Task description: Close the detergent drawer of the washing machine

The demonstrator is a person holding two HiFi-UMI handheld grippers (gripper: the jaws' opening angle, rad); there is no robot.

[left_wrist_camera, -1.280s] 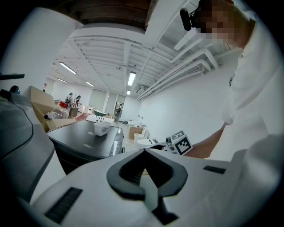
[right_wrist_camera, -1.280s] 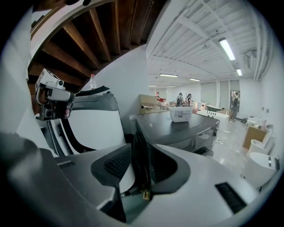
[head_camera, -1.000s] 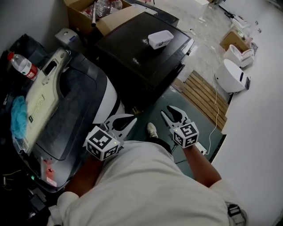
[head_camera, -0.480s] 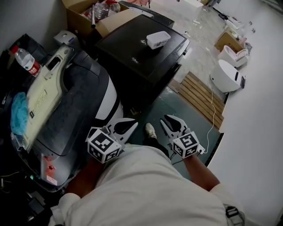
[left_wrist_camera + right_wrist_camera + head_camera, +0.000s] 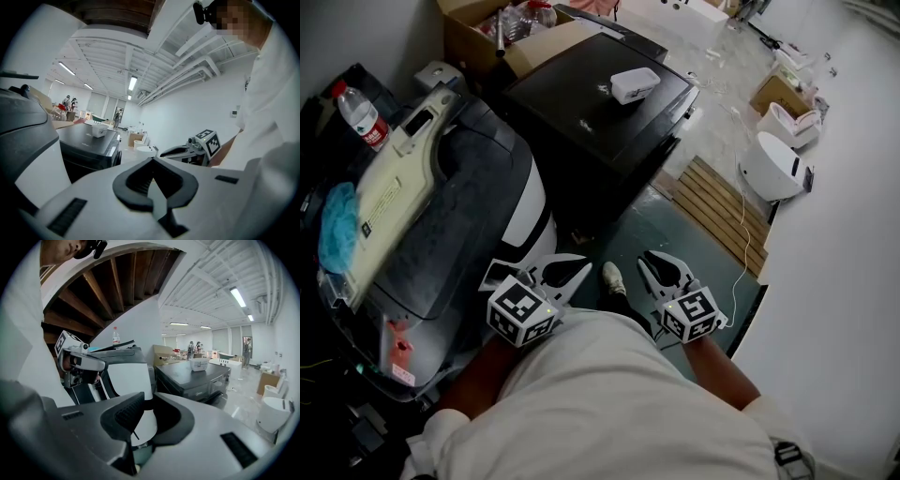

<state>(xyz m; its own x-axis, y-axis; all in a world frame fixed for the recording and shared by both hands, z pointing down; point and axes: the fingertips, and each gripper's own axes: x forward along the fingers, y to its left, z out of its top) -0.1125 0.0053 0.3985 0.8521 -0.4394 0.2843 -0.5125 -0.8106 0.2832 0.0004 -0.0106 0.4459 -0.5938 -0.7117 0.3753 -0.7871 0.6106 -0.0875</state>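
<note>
Here we are holding both grippers in front of us, just beside the washing machine [image 5: 459, 234], and we are not making out its detergent drawer in any view. The left gripper [image 5: 579, 267] is showing its fingers clenched on nothing. The right gripper [image 5: 649, 259] has just been closing its fingers, and they are standing slightly apart with nothing between them. We are reading no writing: the bottle [image 5: 358, 114] label, the cream panel [image 5: 394, 197] print and the red sticker [image 5: 398, 342] are blurring. Only the head view is showing the blue cloth [image 5: 339, 225]; only the right gripper view is showing wooden beams [image 5: 103, 291] overhead.
</note>
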